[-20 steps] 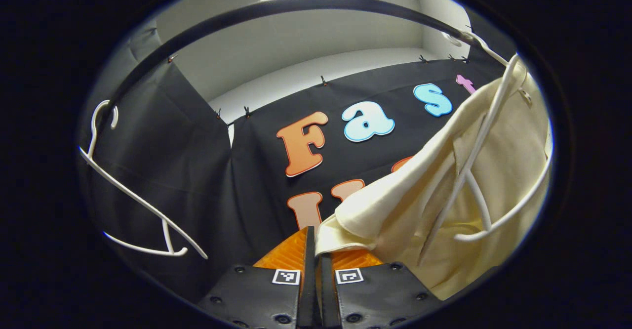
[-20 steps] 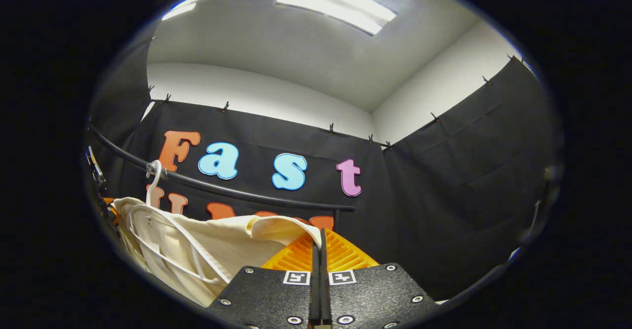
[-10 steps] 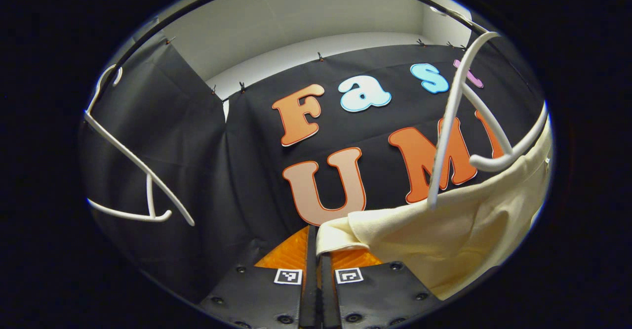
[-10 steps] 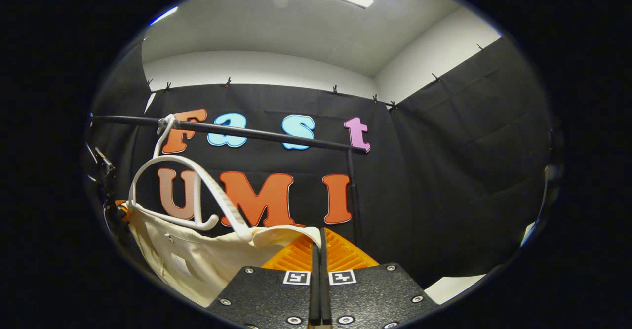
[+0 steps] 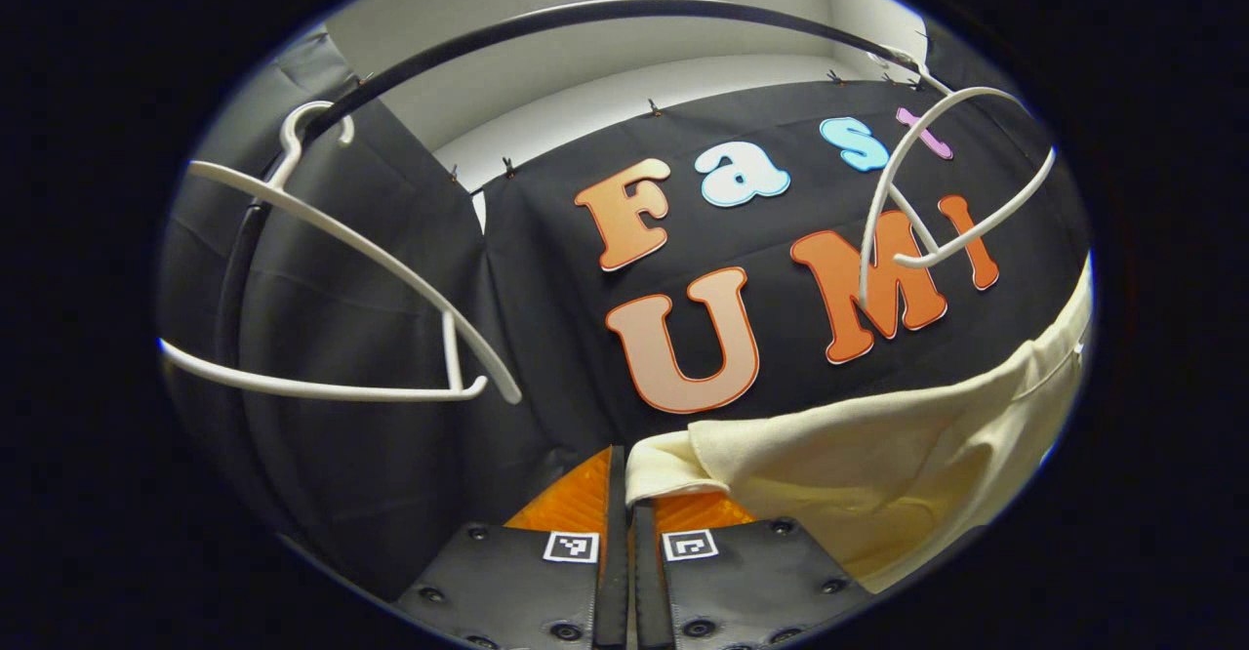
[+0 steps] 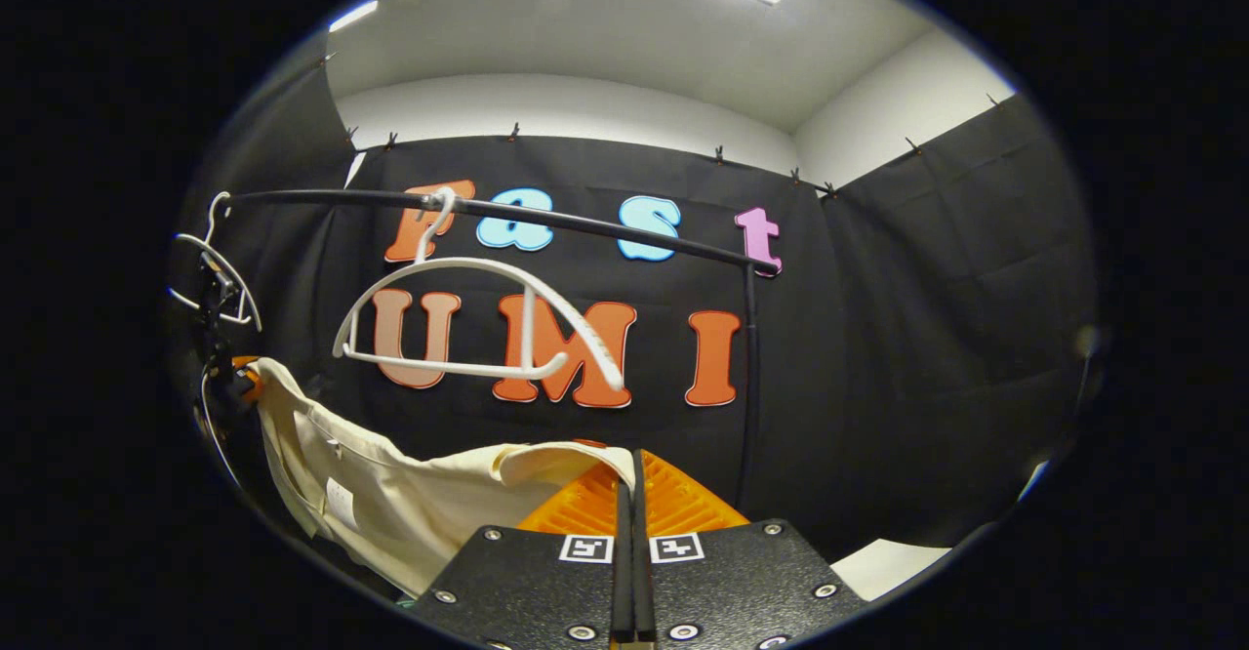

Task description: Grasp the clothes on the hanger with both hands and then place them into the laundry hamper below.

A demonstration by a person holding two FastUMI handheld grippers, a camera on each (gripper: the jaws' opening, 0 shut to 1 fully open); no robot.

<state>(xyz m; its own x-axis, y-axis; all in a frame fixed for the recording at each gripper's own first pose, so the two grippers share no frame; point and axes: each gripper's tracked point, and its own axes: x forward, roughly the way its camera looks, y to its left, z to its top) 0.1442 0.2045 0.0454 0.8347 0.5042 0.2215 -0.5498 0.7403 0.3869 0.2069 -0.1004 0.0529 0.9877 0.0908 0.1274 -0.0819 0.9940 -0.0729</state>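
A cream garment (image 5: 878, 455) hangs stretched between my two grippers, below the rail and off its hanger. In the left gripper view my left gripper (image 5: 624, 469) is shut on one folded corner of it, and the cloth runs off to the right. In the right gripper view my right gripper (image 6: 630, 469) is shut on the other edge of the garment (image 6: 390, 504), which sags away to the left toward the far left gripper (image 6: 239, 377). The white hanger (image 6: 478, 323) that bore it hangs bare on the black rail (image 6: 605, 230), above the cloth; the same hanger (image 5: 937, 201) appears at upper right.
A second bare white hanger (image 5: 342, 289) hangs at the left end of the rail (image 5: 585, 18). The rail's upright post (image 6: 749, 377) stands right of the garment. Black cloth walls close in the back and both sides. A pale floor patch (image 6: 888, 567) lies at lower right.
The garment has slipped off the right hanger, which now hangs bare above it. Both grippers have drawn down and back with the cloth still held, and it now sags between them.
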